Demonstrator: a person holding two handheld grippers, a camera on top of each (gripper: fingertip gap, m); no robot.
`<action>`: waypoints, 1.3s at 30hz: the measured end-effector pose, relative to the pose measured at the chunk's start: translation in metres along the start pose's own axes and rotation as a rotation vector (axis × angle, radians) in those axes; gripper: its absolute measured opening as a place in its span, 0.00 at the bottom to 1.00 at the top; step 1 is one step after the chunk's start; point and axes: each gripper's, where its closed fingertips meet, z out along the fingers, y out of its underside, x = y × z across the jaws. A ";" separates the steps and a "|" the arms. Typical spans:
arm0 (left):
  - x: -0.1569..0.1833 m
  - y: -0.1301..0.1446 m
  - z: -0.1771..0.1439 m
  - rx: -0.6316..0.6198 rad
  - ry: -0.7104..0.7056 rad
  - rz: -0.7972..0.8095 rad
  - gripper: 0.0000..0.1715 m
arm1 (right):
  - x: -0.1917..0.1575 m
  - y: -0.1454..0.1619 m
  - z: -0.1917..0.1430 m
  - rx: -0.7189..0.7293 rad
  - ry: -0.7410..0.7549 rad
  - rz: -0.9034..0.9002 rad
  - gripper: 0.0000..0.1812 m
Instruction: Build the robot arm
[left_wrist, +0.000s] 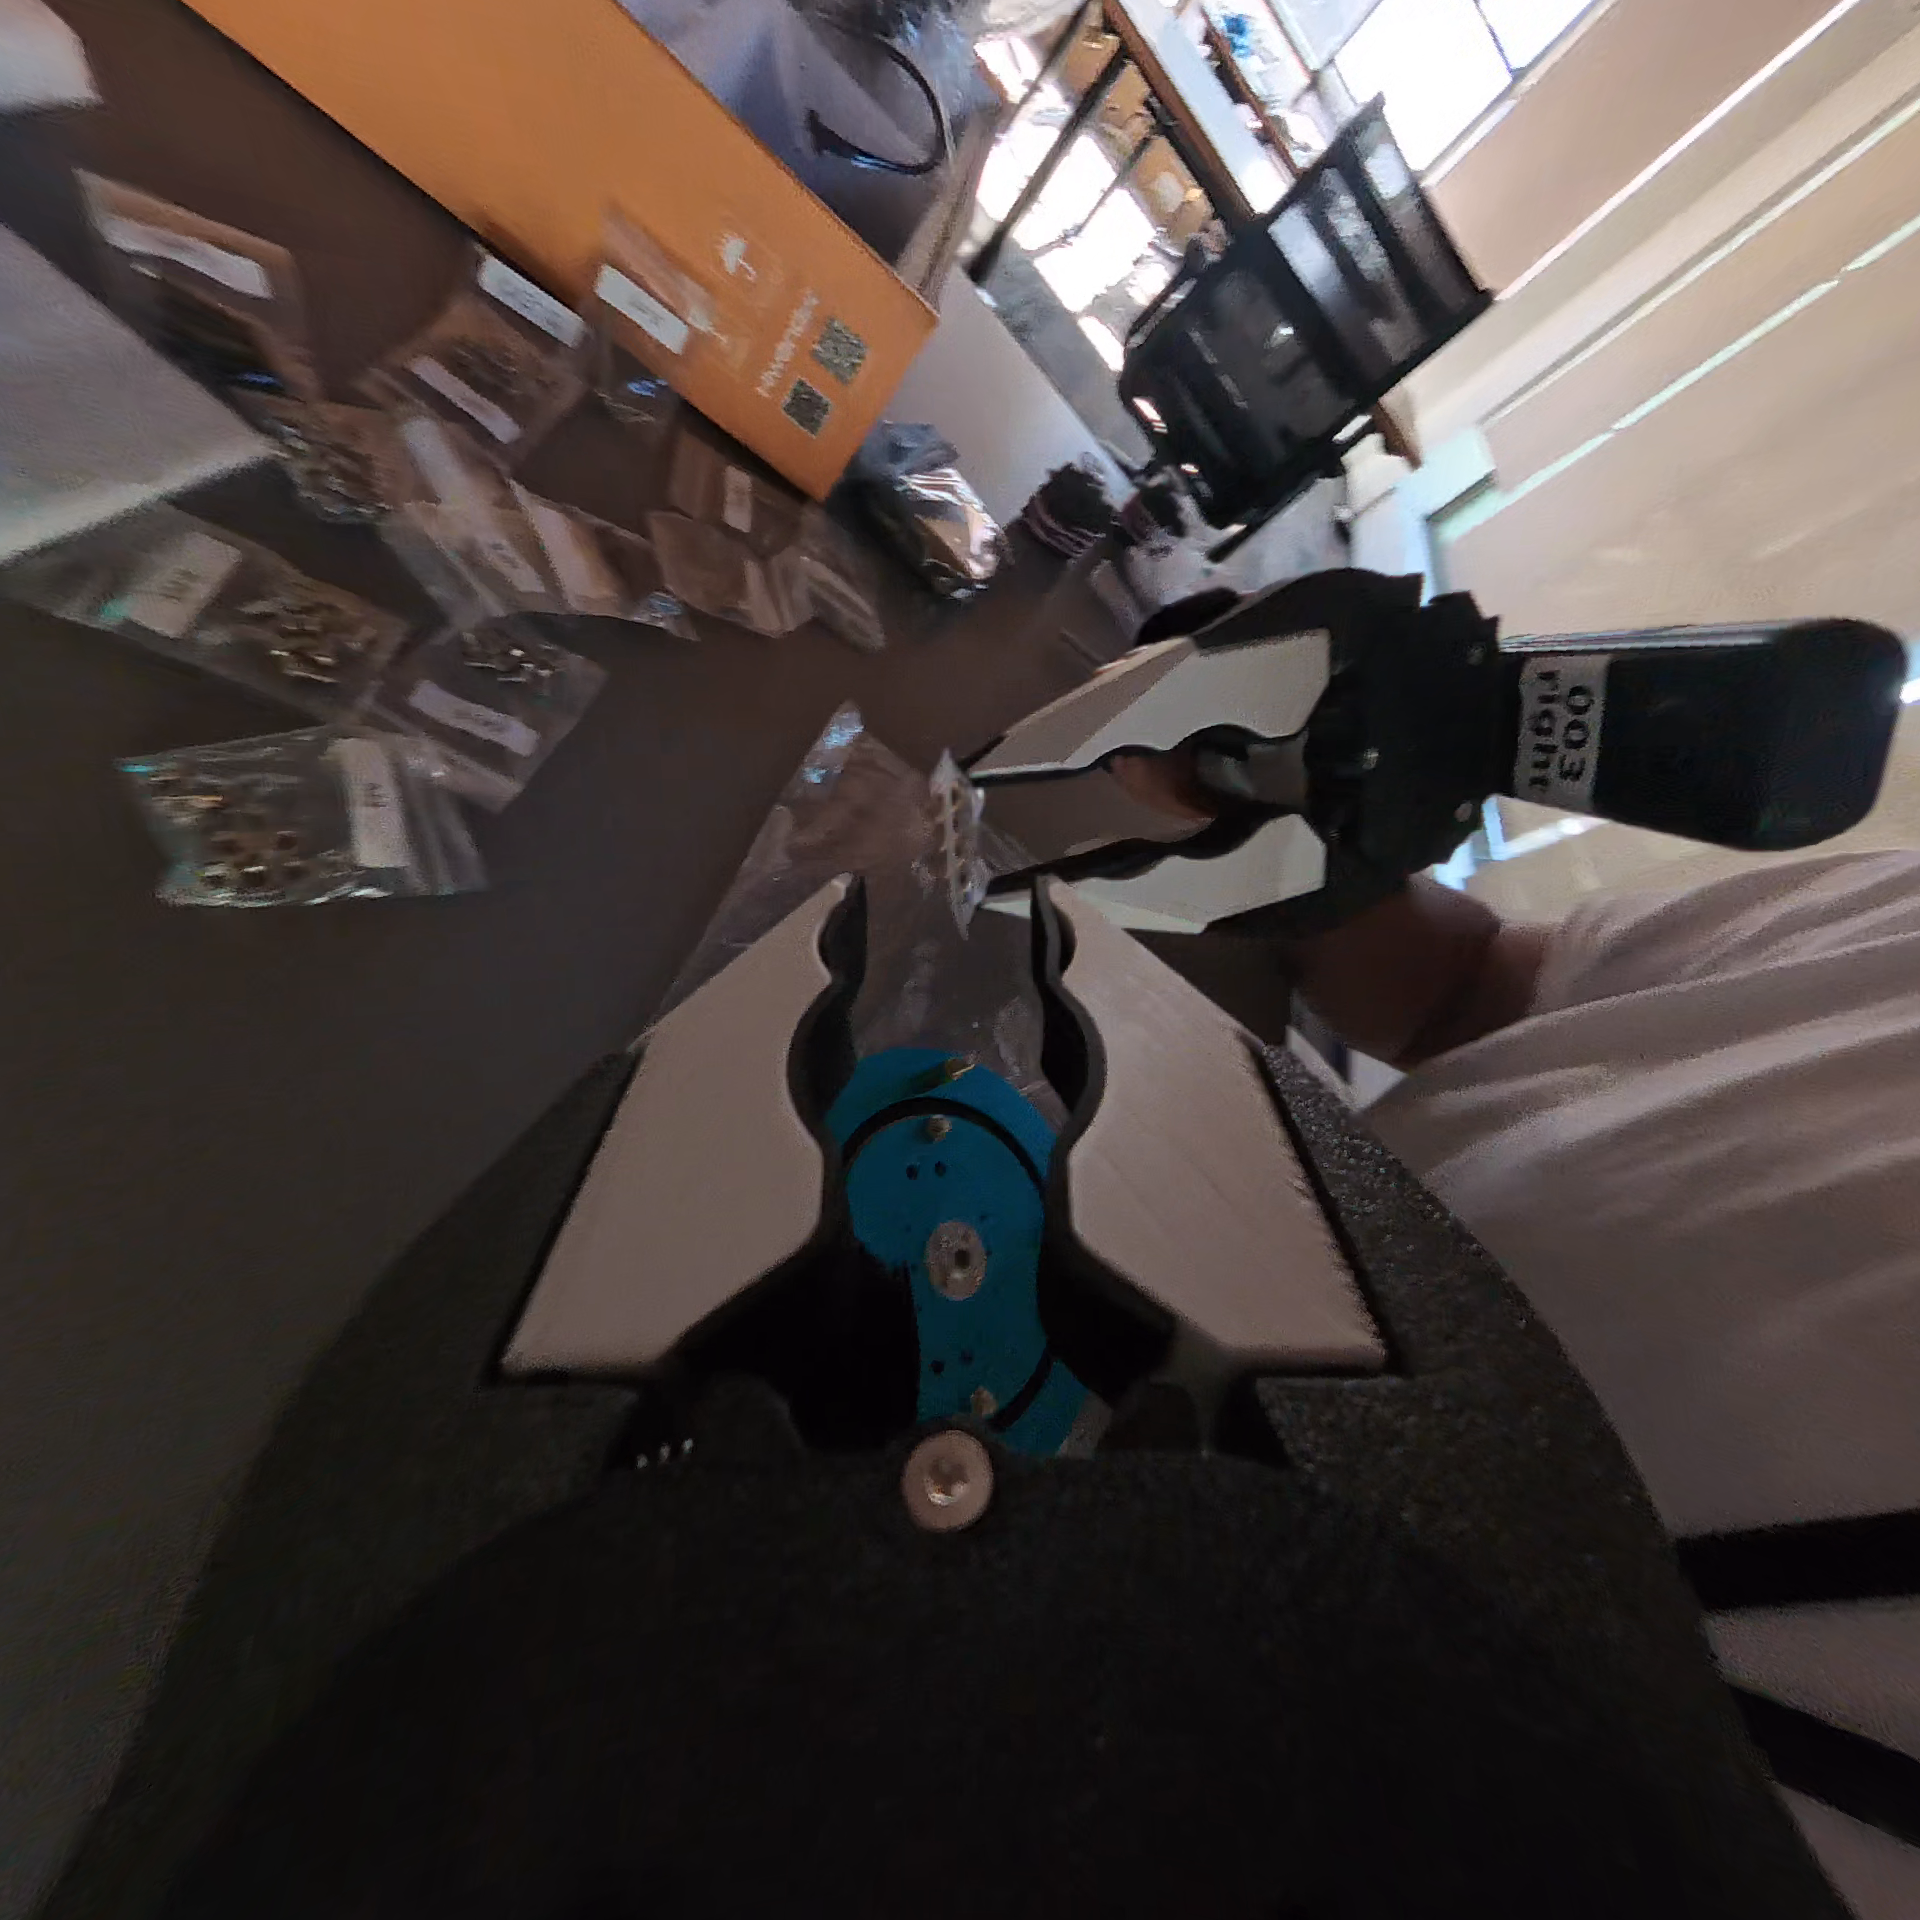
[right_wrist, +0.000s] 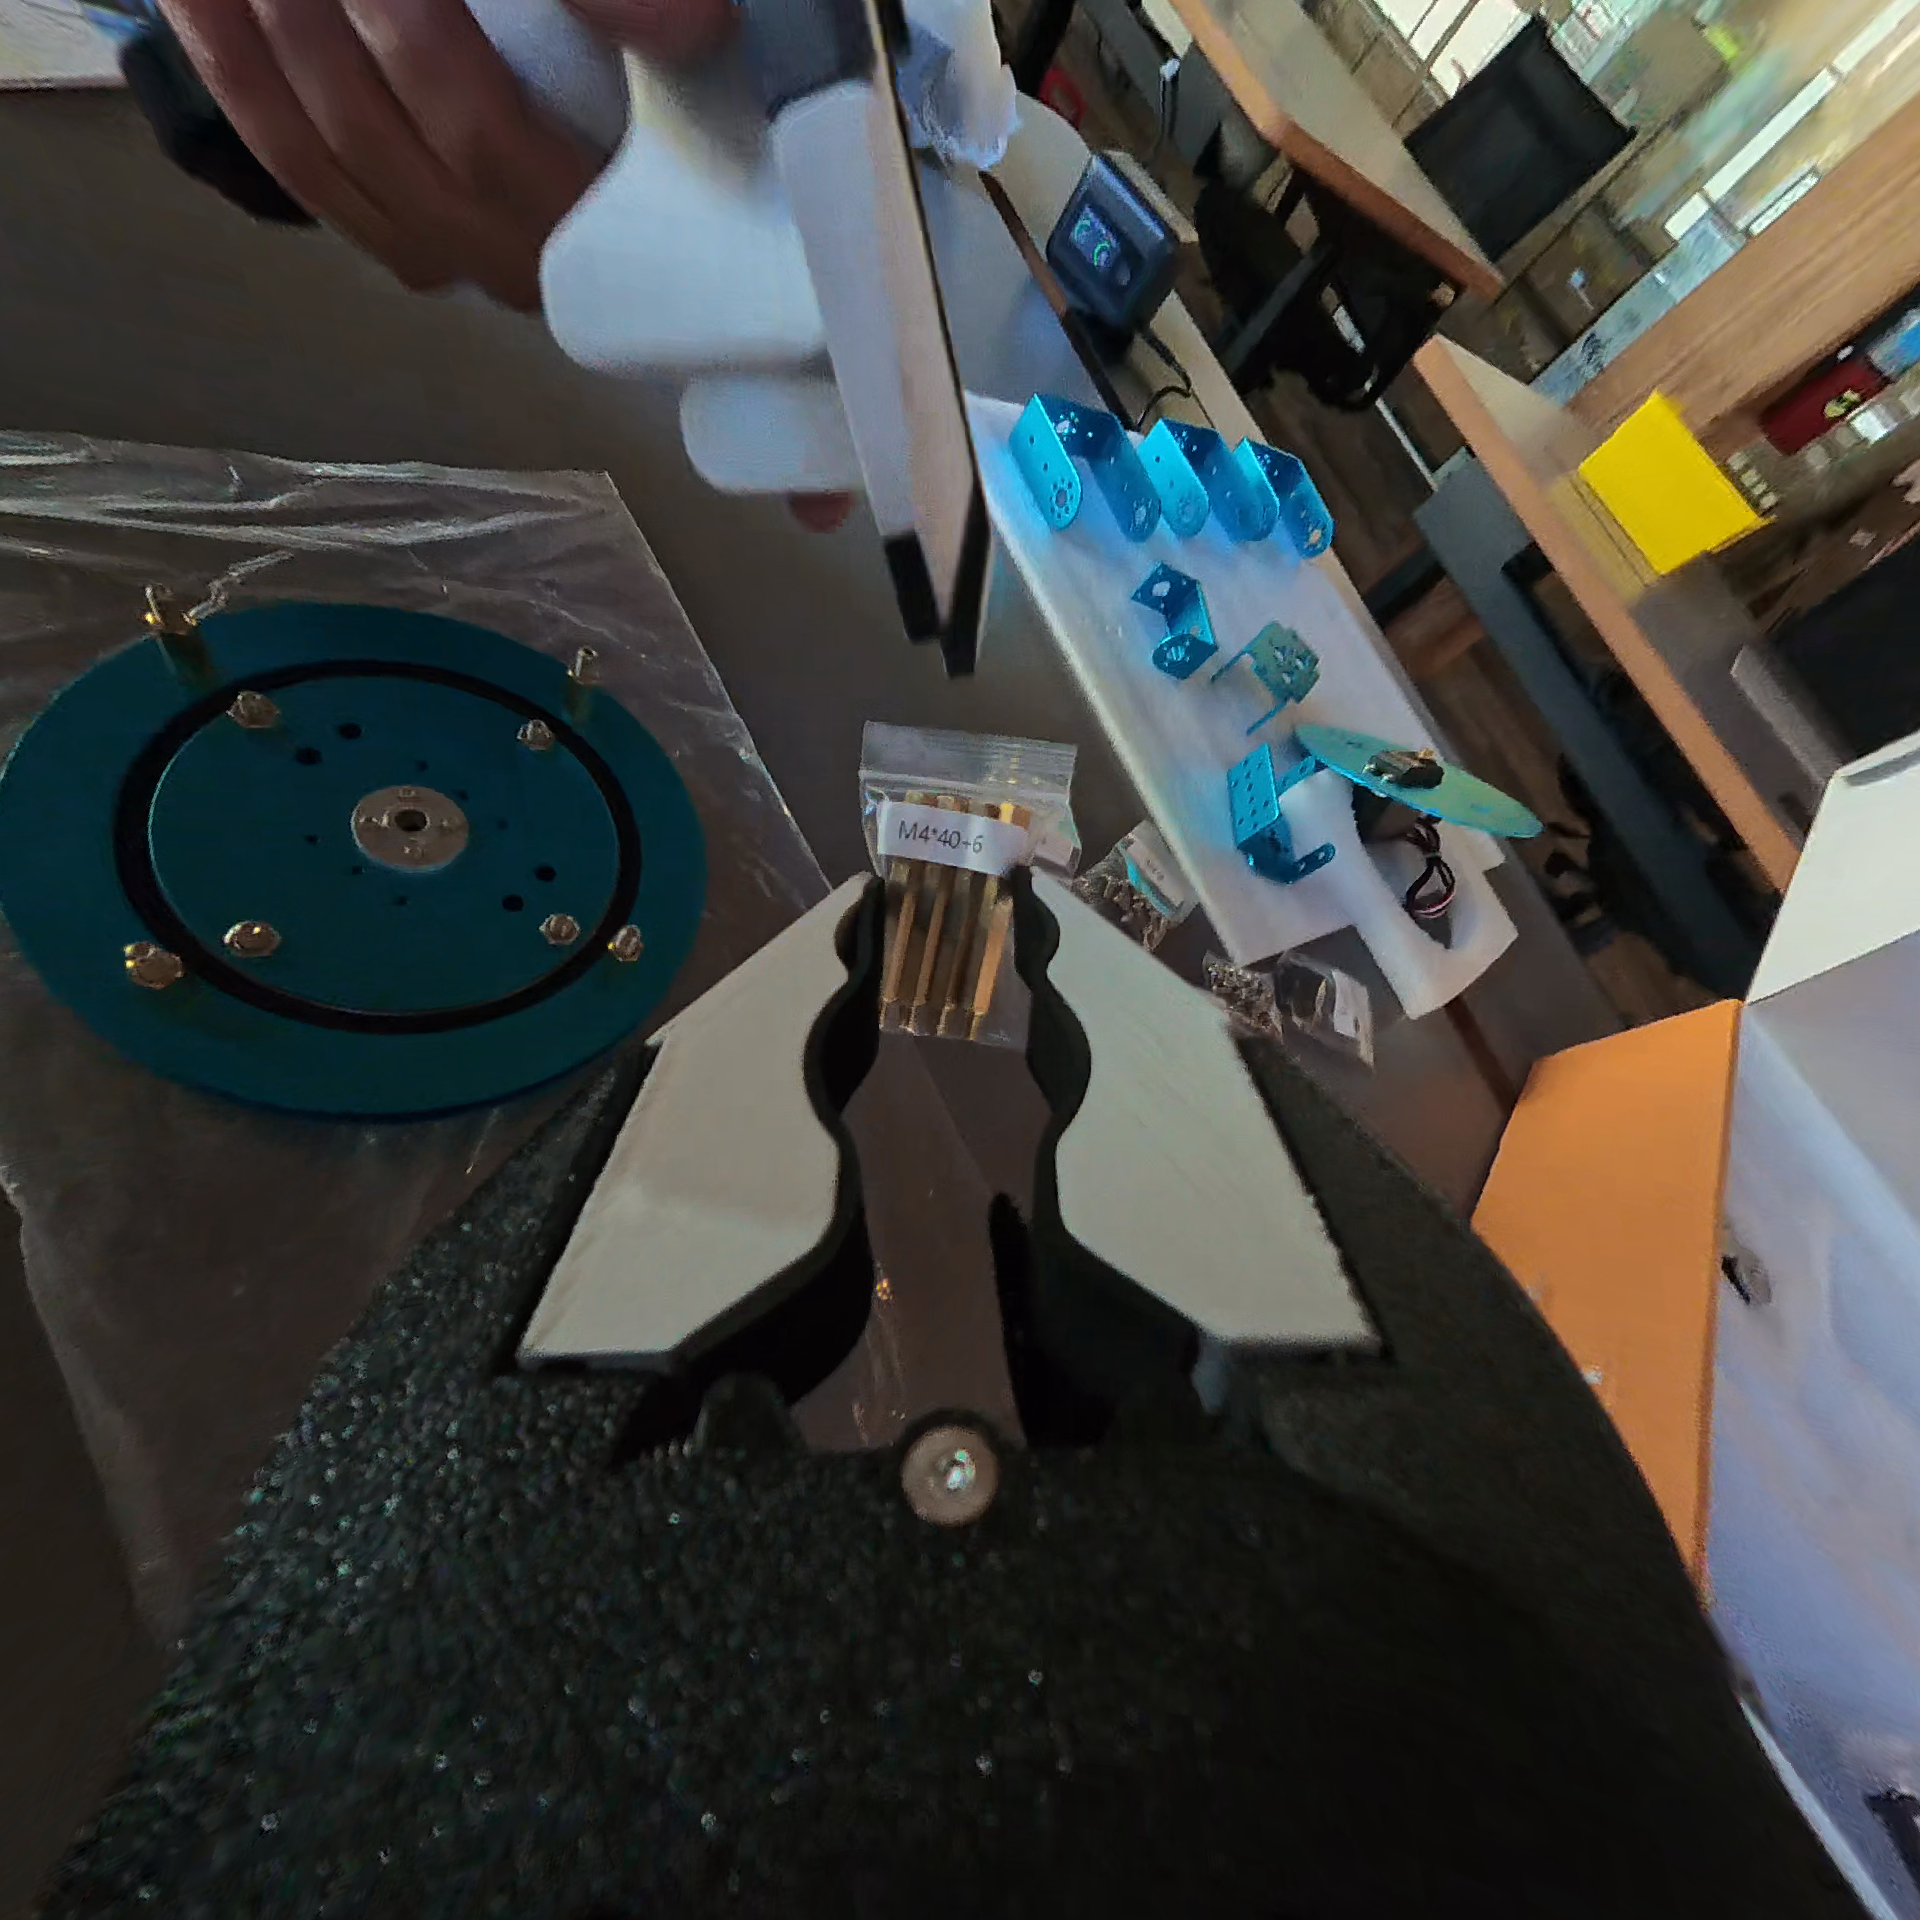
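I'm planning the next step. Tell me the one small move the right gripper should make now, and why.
Probably lift the right gripper a little. Its fingers are closed on the small clear bag of brass standoffs, while the left gripper hangs open above the blue disc, which has standoffs upright on its rim. Raising the bag would show whether the grip is firm.

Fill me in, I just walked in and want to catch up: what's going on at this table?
A person works two handheld tongs over a dark table. The right tongs are shut on a small clear zip bag of brass standoffs, lifted above the table. The left tongs are open, holding nothing, hovering over a blue round plate that lies on a clear plastic sheet with brass standoffs fitted. Blue metal brackets lie on white foam beyond.
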 end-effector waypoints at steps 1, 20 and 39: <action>0.000 0.001 0.007 -0.012 0.042 -0.025 0.18 | -0.001 0.001 0.001 0.000 -0.007 0.000 0.13; -0.019 0.027 0.049 -0.142 0.100 -0.157 0.00 | -0.018 0.026 0.038 -0.083 -0.056 0.229 0.23; -0.035 0.026 0.032 -0.103 0.097 -0.113 0.06 | -0.022 0.026 0.034 -0.031 -0.105 0.246 0.15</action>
